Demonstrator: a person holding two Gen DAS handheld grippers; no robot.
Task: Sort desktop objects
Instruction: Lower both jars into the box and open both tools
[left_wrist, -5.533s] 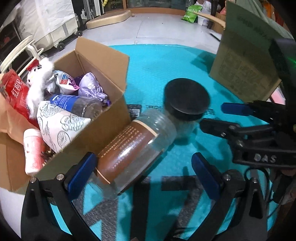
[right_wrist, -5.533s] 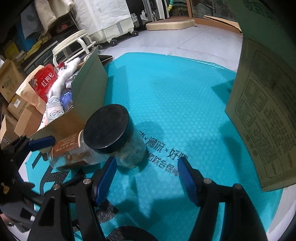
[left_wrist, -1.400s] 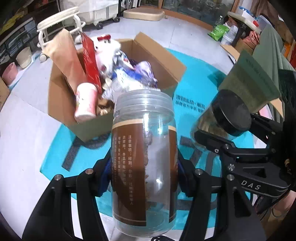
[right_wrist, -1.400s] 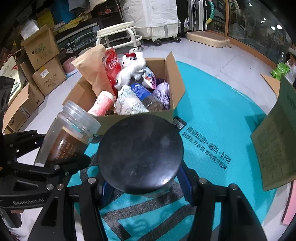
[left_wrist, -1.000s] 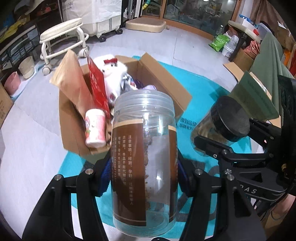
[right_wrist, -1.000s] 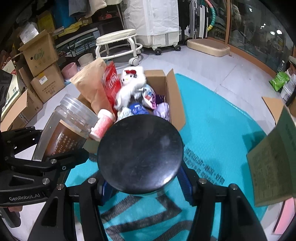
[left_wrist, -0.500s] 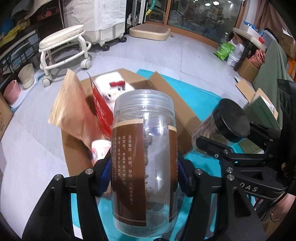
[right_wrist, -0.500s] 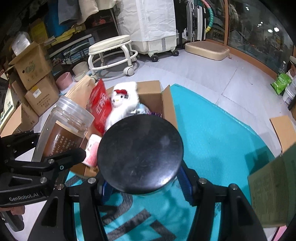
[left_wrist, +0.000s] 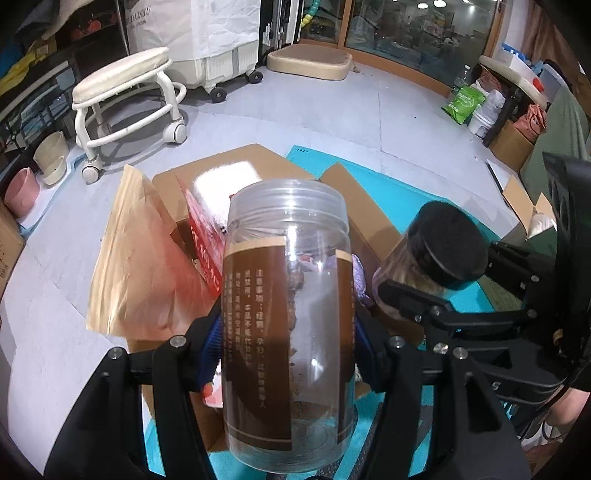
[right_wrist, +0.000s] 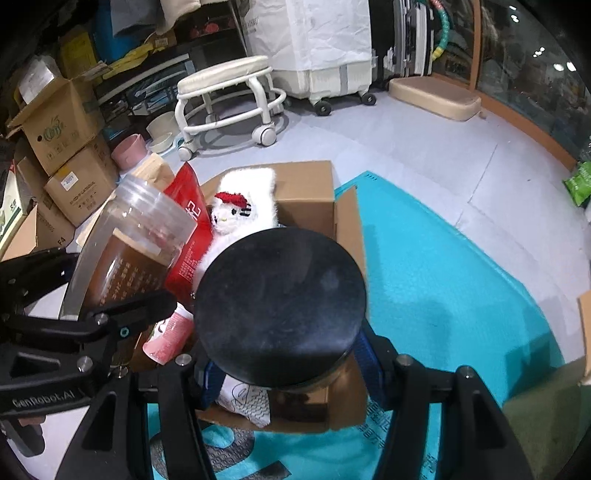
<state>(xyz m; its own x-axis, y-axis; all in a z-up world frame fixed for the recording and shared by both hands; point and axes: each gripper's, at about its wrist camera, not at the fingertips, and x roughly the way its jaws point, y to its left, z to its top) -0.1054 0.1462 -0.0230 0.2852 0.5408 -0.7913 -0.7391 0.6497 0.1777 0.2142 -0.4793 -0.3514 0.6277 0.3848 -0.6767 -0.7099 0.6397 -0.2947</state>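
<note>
My left gripper (left_wrist: 288, 336) is shut on a clear lidless plastic jar with a brown label (left_wrist: 288, 306), held upright in the air above the open cardboard box (left_wrist: 369, 218). The jar also shows in the right wrist view (right_wrist: 129, 258). My right gripper (right_wrist: 288, 365) is shut on a jar with a black lid (right_wrist: 280, 306), held above the box (right_wrist: 314, 184) near its right side. That jar shows in the left wrist view (left_wrist: 443, 243), to the right of the clear jar.
The box holds a brown paper bag (left_wrist: 136, 258), a red packet (right_wrist: 188, 218), a white plush cat (right_wrist: 240, 210) and a pink cup (right_wrist: 166, 339). It stands on a teal mat (right_wrist: 443, 288). A white wheeled stool (right_wrist: 229, 99) and stacked cartons (right_wrist: 66, 147) stand behind.
Both grippers have risen with their jars and moved over the box, which now lies lower and farther below them. Neither grip has changed.
</note>
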